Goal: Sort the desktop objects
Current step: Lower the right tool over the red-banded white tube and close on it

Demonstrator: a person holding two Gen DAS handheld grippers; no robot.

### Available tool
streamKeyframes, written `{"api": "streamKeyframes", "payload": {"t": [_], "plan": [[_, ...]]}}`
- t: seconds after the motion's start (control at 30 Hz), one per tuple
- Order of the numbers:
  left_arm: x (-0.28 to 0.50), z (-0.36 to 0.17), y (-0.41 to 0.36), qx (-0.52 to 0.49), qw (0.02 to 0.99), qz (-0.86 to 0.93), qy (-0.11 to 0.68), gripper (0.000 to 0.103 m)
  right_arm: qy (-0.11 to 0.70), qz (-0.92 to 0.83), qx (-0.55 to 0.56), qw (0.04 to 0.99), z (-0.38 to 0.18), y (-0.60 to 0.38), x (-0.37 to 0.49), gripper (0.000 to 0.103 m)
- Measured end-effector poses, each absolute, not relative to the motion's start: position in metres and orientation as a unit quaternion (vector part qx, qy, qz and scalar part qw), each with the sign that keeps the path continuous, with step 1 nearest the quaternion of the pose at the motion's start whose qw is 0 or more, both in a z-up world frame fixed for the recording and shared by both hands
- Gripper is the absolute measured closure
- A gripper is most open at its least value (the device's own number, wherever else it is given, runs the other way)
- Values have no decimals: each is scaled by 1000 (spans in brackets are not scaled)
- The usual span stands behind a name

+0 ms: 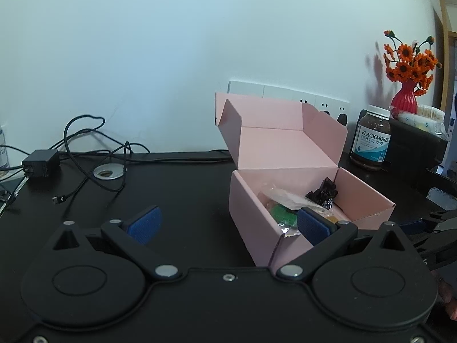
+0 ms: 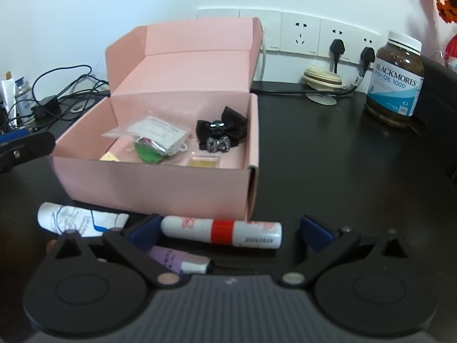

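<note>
An open pink box (image 2: pixel 160 183) stands on the black desk; it also shows in the left wrist view (image 1: pixel 248 217). Inside lie a black bow clip (image 2: pixel 221 131), a clear bag (image 2: pixel 154 131), a green item (image 2: pixel 150 153) and a small yellow packet (image 2: pixel 204 161). A white tube with a red band (image 2: pixel 222 231) lies in front of the box, between the fingers of my open right gripper (image 2: pixel 230 233). A white and blue tube (image 2: pixel 77 221) and a purple item (image 2: pixel 177 261) lie beside it. My left gripper (image 1: pixel 228 224) is open and empty at the box's left side.
A fish oil bottle (image 2: pixel 395 80) stands at the right. Wall sockets with plugs (image 2: pixel 337 48) and a small round stand (image 2: pixel 322 83) are behind. Tangled black cables and a charger (image 1: pixel 41 163) lie at the far left. A red vase of orange flowers (image 1: pixel 405 97) stands at the far right.
</note>
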State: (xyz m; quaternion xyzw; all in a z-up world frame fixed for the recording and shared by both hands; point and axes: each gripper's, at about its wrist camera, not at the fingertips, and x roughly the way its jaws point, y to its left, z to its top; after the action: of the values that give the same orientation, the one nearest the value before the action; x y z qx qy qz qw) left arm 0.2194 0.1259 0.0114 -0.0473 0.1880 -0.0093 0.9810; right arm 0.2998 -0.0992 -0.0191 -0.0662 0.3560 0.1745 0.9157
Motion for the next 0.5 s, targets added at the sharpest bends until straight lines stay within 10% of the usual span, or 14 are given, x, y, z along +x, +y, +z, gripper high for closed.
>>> {"api": "streamKeyframes", "payload": {"t": [0.5], "plan": [[216, 12, 121, -37, 984, -6, 172, 0, 351, 174, -65, 918, -20, -100, 298, 1]]}}
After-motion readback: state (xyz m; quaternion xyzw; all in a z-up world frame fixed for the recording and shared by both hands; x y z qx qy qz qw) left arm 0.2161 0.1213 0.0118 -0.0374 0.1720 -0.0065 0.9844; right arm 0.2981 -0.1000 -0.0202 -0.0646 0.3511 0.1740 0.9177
